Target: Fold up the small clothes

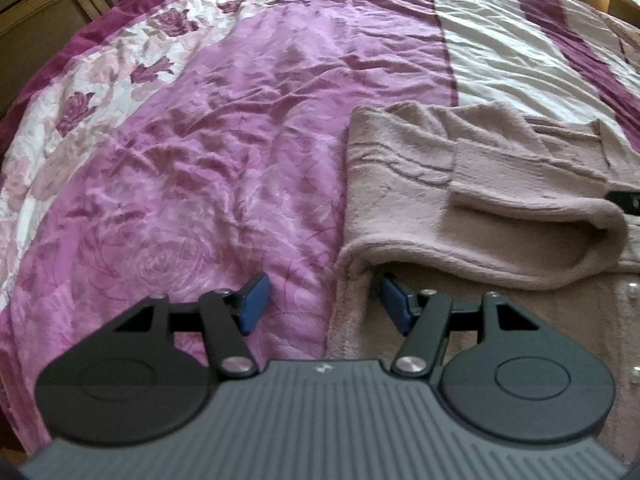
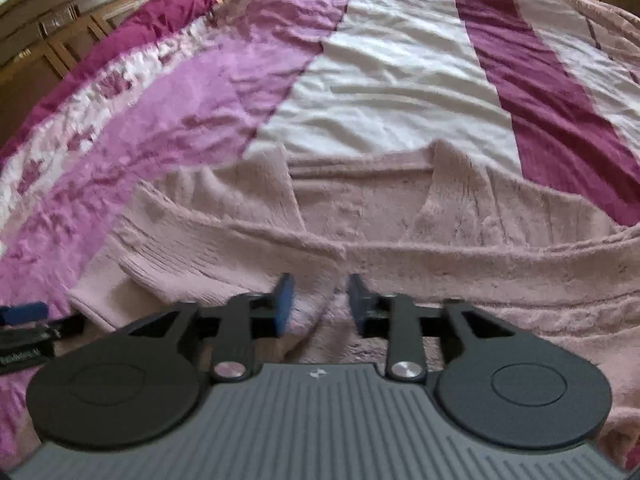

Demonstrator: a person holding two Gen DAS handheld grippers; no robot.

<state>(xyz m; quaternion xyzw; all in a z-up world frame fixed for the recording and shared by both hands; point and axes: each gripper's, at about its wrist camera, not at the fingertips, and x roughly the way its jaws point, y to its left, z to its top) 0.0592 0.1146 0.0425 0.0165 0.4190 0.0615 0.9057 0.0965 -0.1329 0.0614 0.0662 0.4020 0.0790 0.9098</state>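
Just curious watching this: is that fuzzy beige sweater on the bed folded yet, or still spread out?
Partly folded: the sweater has both sleeves laid across its front, but the body lies full length.

The right gripper point(image 2: 320, 304) is hovering low over the fuzzy pink cardigan point(image 2: 400, 240), its blue pads point(image 2: 283, 304) standing apart with a soft ridge of the knit showing between them, not pinched. The cardigan is lying spread across the bedspread point(image 2: 380, 80), sleeves folded in over its front. At the left edge the left gripper point(image 2: 24, 314) is peeking in beside the garment's edge. Wooden furniture point(image 2: 48, 40) is running behind the bed.
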